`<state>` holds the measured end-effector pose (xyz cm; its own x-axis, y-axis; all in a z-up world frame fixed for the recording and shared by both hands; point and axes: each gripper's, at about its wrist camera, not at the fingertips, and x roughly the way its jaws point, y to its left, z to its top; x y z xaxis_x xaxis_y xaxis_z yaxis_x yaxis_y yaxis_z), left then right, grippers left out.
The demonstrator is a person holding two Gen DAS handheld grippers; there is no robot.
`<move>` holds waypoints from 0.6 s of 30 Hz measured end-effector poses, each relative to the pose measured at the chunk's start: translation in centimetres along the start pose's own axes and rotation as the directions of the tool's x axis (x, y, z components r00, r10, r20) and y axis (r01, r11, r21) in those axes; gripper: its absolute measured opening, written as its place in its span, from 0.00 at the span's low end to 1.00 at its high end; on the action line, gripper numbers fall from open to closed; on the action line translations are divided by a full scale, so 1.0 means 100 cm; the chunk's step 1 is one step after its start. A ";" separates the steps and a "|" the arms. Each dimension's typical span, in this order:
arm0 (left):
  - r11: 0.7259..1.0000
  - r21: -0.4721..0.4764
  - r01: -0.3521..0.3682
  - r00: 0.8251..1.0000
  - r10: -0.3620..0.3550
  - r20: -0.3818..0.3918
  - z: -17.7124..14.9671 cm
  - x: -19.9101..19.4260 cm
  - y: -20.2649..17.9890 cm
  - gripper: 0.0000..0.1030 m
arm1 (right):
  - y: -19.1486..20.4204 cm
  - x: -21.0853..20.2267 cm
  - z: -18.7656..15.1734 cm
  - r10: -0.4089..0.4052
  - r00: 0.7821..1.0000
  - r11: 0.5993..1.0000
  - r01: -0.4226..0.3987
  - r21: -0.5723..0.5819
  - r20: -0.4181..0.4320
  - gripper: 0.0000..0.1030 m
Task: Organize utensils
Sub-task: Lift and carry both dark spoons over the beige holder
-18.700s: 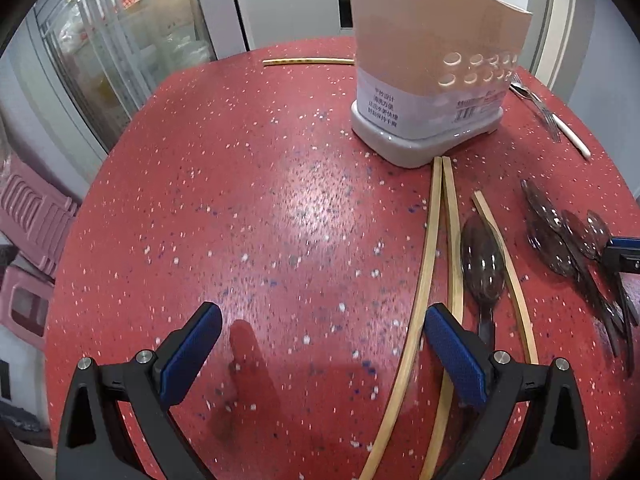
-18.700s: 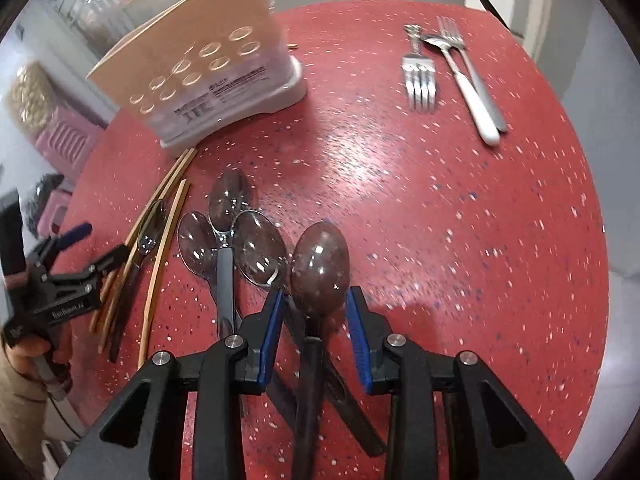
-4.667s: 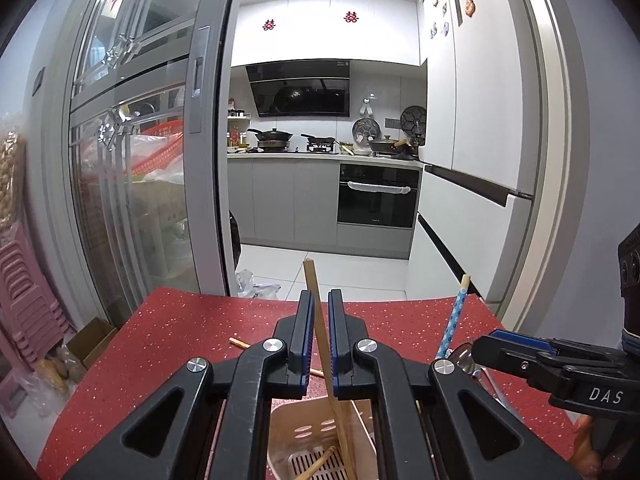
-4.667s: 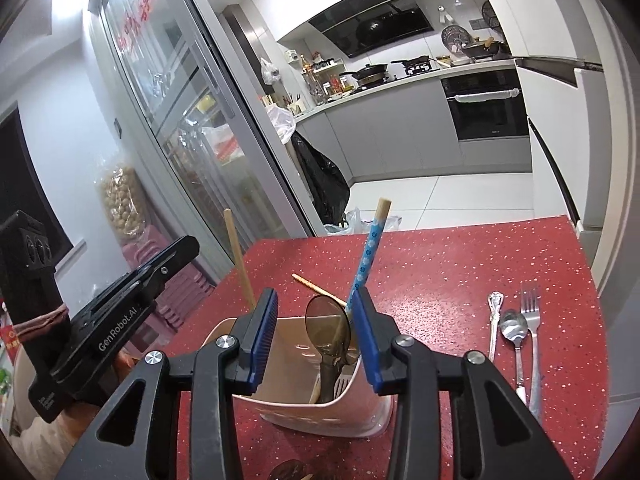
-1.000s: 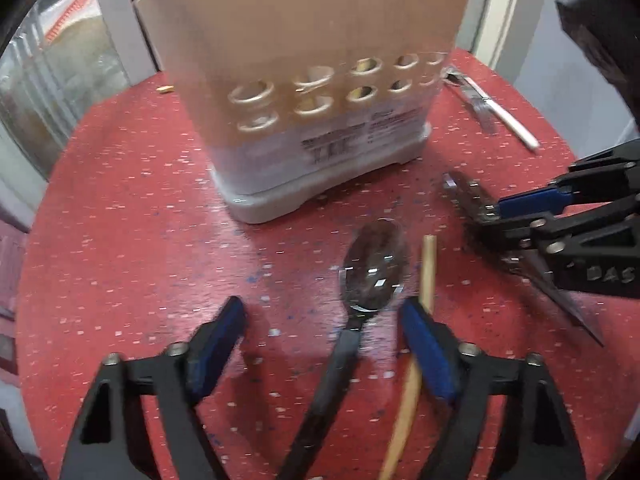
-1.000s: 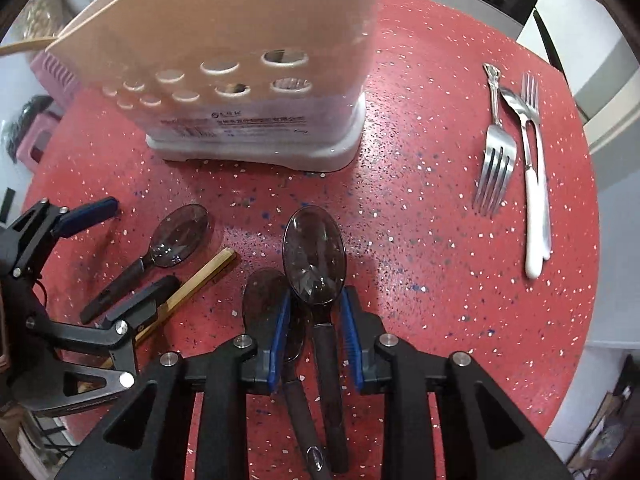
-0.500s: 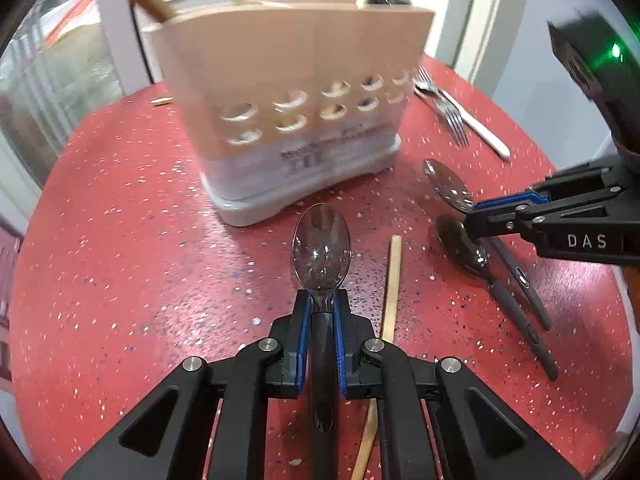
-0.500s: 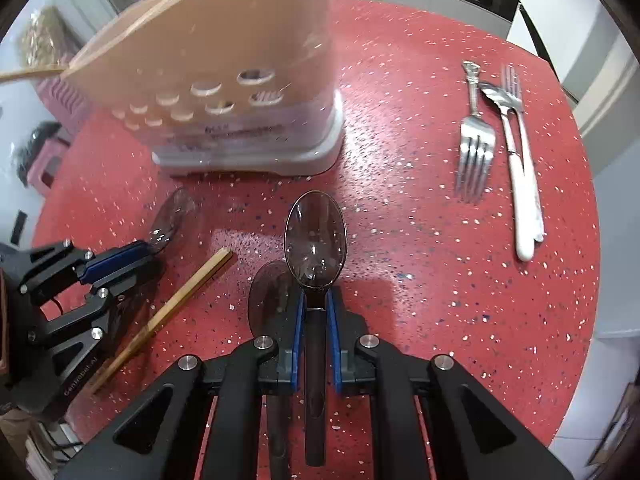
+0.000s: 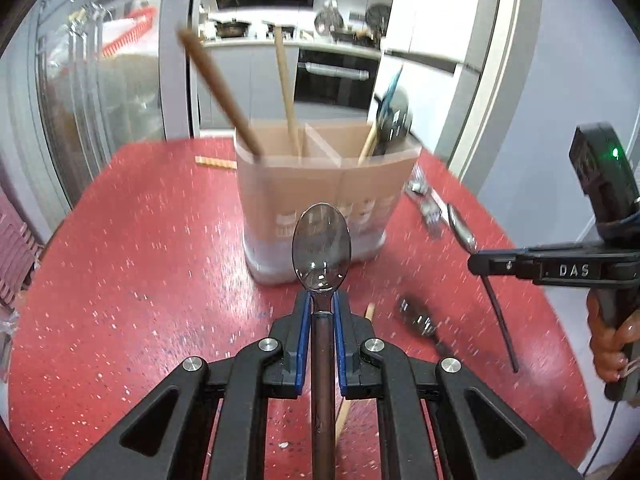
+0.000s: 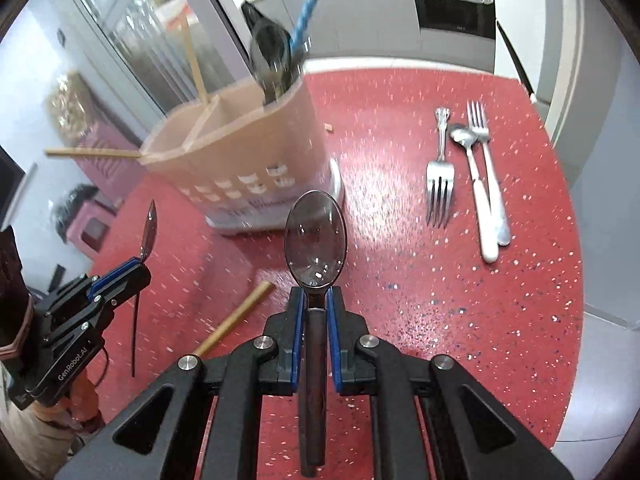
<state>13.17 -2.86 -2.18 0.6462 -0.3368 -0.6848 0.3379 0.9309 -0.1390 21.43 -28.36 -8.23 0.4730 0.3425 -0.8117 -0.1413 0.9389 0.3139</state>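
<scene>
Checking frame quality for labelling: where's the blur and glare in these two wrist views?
Left wrist: utensil holder and red table streaked with motion blur; gripped spoon sharp. Right wrist: the same, with glare on the tabletop by the forks. Fisheye bends both edges.

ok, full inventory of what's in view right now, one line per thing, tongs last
table: one, red speckled, under everything
caddy: one, beige, divided, mid-table
dark spoons: one in each pair of tongs, one flat on table, at least one standing in the caddy
chopsticks: tan, three in caddy, one on table, one behind caddy
blue straw: one, in caddy
forks: two, silver, table's right
metal spoon: one, white handle, between forks
left tongs: shut on spoon
right tongs: shut on spoon
</scene>
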 end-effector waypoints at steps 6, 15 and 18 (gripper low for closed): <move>1.000 -0.018 -0.008 0.991 0.011 0.136 0.035 -0.028 -0.005 0.34 | 0.012 -0.033 0.015 0.044 0.995 0.999 -0.044 -0.005 0.092 0.12; 0.998 -0.011 -0.061 0.969 0.062 0.238 0.065 -0.031 0.013 0.34 | 0.037 -0.052 0.049 0.100 0.977 0.995 -0.095 -0.034 0.188 0.12; 0.997 -0.023 -0.068 0.964 0.071 0.257 0.076 -0.024 0.021 0.34 | 0.041 -0.048 0.060 0.114 0.971 0.993 -0.112 -0.022 0.210 0.12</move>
<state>17.51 -1.19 4.61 0.8228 -0.2946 -0.4860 0.2777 0.9545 -0.1084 23.78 -26.40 -0.07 0.6255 0.4329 -0.6491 -0.2128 0.8951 0.3919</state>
